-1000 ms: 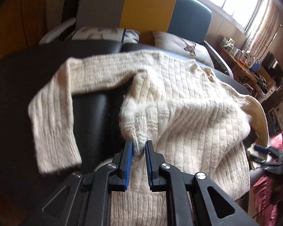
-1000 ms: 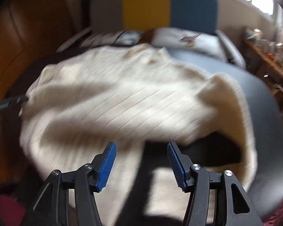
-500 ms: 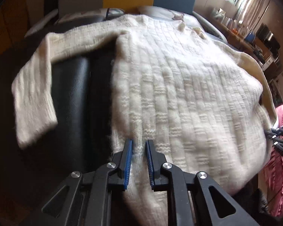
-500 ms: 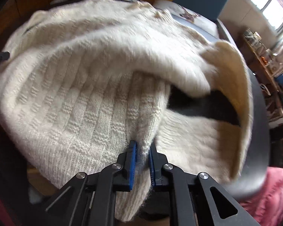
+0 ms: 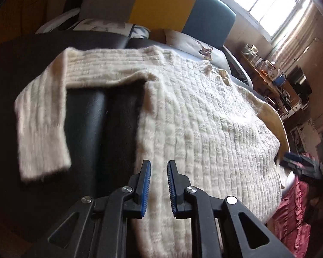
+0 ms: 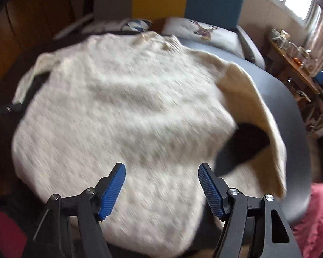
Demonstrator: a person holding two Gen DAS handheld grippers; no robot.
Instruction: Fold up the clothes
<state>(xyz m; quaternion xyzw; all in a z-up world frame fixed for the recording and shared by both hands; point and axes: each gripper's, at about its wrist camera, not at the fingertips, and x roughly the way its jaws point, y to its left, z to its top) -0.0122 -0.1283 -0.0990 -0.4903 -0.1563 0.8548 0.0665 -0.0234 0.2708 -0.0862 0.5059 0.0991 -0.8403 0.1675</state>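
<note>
A cream knitted sweater (image 5: 204,118) lies spread flat over a dark bed surface (image 5: 86,124), one sleeve (image 5: 41,118) bent down at the left. My left gripper (image 5: 158,185) hovers over the sweater's near left hem, jaws slightly apart, nothing between them. In the right wrist view the sweater (image 6: 118,111) is blurred, its right sleeve (image 6: 258,111) curling up. My right gripper (image 6: 161,187) is wide open and empty above the near hem.
A headboard in grey, yellow and blue (image 5: 165,4) stands behind pillows (image 5: 193,43). A cluttered wooden shelf (image 5: 269,75) runs along the right under the window. Pink fabric (image 5: 295,215) lies at the near right. The other gripper (image 5: 301,163) shows at the sweater's right edge.
My right gripper has let go of the sweater hem and opened wide, pulling back. My left gripper has opened a little and released the hem. The sweater now lies flatter.
</note>
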